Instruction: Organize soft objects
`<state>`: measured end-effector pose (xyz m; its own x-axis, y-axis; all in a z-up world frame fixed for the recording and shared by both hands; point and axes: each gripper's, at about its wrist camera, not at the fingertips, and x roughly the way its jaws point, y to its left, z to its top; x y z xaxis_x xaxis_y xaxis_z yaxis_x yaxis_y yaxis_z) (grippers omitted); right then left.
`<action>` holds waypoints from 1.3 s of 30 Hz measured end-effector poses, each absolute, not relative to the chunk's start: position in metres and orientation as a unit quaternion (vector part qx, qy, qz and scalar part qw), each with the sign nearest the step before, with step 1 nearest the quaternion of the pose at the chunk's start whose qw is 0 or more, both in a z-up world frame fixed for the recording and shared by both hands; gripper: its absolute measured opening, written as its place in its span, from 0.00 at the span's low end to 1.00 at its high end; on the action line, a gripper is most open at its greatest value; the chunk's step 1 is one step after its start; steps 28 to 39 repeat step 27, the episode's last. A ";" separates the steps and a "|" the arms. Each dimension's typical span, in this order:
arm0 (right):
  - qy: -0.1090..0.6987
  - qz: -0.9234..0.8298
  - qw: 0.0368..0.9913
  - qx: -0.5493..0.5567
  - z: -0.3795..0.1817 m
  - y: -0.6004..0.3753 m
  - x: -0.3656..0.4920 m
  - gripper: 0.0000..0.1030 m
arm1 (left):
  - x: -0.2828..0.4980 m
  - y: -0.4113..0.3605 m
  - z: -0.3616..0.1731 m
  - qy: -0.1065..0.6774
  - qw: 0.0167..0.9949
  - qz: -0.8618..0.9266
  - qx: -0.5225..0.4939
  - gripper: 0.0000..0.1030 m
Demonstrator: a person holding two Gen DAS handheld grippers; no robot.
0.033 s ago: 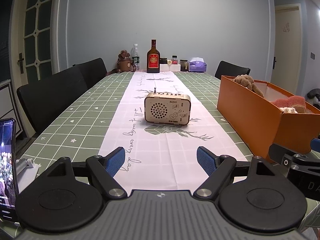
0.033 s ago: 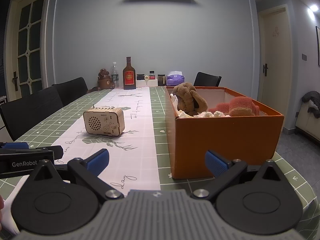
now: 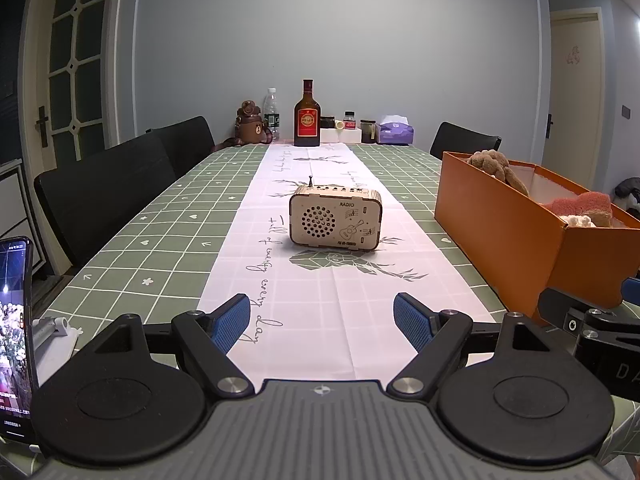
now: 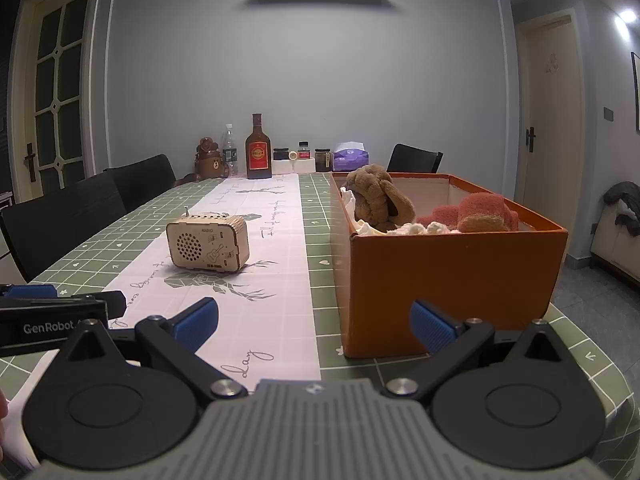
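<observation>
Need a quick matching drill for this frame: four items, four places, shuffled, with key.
Items:
1. wooden radio
2. brown plush dog
3. dark bottle
4. phone

Places:
A. far end of the table, by the wall
B. inside the orange box
C. on the white runner, mid-table
D. propped upright at the near left edge

Pairs: 1-C, 2-B, 3-A, 4-D

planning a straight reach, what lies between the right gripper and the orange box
Nothing. In the right wrist view only bare tablecloth separates the open right gripper from the orange box.
</observation>
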<state>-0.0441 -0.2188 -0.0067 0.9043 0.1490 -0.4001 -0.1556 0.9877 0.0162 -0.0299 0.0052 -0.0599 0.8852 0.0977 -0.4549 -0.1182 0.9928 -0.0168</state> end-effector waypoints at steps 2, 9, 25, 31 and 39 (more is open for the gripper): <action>0.205 0.078 0.976 -0.008 -0.007 -0.219 -0.044 0.97 | -0.030 0.005 -0.060 0.233 0.971 0.056 -0.022 0.93; 0.207 0.078 0.975 -0.007 -0.008 -0.218 -0.044 0.97 | -0.030 0.006 -0.060 0.234 0.970 0.058 -0.023 0.93; 0.210 0.078 0.975 -0.006 -0.009 -0.219 -0.042 0.97 | -0.028 0.005 -0.061 0.236 0.970 0.058 -0.024 0.93; 0.211 0.078 0.974 -0.006 -0.009 -0.219 -0.042 0.97 | -0.028 0.005 -0.062 0.237 0.970 0.058 -0.025 0.93; 0.211 0.078 0.974 -0.006 -0.009 -0.219 -0.042 0.97 | -0.028 0.005 -0.062 0.237 0.970 0.058 -0.025 0.93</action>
